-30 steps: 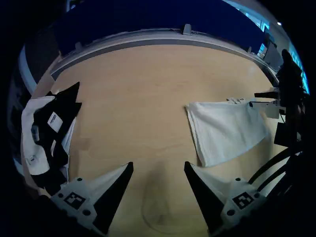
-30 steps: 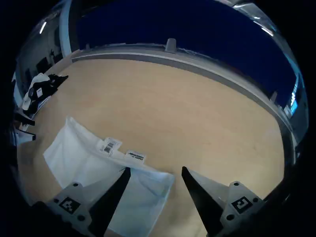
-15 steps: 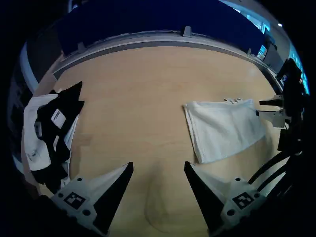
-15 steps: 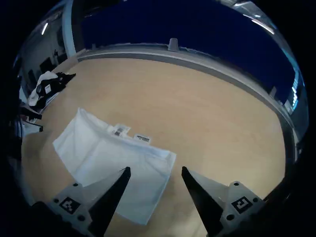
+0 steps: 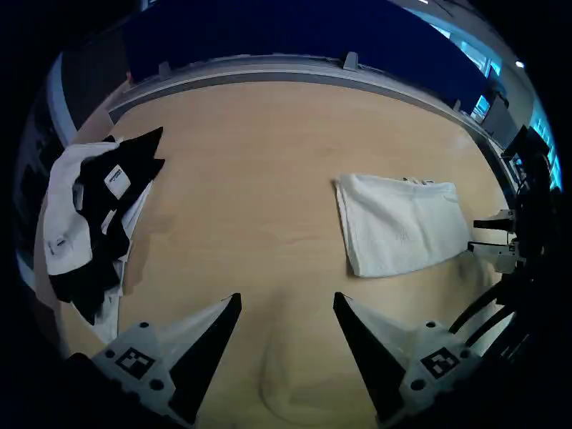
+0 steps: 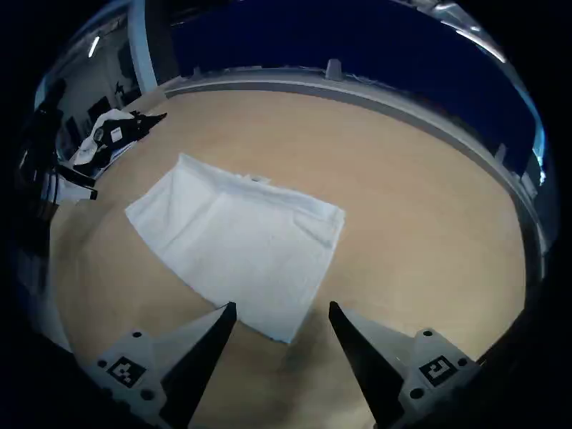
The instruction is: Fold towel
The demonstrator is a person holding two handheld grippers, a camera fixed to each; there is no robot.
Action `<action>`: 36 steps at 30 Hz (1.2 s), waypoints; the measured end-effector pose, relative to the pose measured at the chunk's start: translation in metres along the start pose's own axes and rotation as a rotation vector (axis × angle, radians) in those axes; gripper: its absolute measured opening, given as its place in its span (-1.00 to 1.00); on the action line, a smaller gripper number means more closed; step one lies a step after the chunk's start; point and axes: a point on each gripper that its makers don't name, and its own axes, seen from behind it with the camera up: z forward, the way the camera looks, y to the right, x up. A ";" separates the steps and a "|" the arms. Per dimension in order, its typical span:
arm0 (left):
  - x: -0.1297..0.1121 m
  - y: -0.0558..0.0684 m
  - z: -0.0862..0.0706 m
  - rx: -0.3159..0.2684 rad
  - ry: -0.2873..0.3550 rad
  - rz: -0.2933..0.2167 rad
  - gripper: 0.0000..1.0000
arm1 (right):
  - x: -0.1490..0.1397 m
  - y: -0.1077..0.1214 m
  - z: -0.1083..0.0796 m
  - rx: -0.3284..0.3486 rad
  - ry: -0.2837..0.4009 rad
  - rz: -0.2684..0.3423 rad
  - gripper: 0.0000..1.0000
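A white towel [image 5: 397, 223] lies flat and folded on the wooden table, to the right in the left gripper view. In the right gripper view the towel [image 6: 239, 239] spreads just ahead of the fingers. My left gripper [image 5: 286, 306] stands open over bare wood, well to the left of the towel. My right gripper [image 6: 281, 314] is open too, its tips just short of the towel's near edge, with nothing between them. The right gripper [image 5: 493, 236] also appears at the far right of the left gripper view, beside the towel.
A heap of black and white cloths [image 5: 89, 222] lies at the table's left edge, and shows small [image 6: 114, 136] in the right gripper view. A grey rail [image 5: 286, 68] and blue partition [image 6: 343, 43] bound the table's far side.
The right gripper has let the towel down and drawn back, so the towel now lies flat with its labels tucked under. The left gripper has shifted slightly.
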 end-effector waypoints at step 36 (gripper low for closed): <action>-0.024 0.014 -0.002 -0.009 -0.027 -0.021 0.91 | -0.021 0.003 0.002 0.032 -0.013 0.032 -0.63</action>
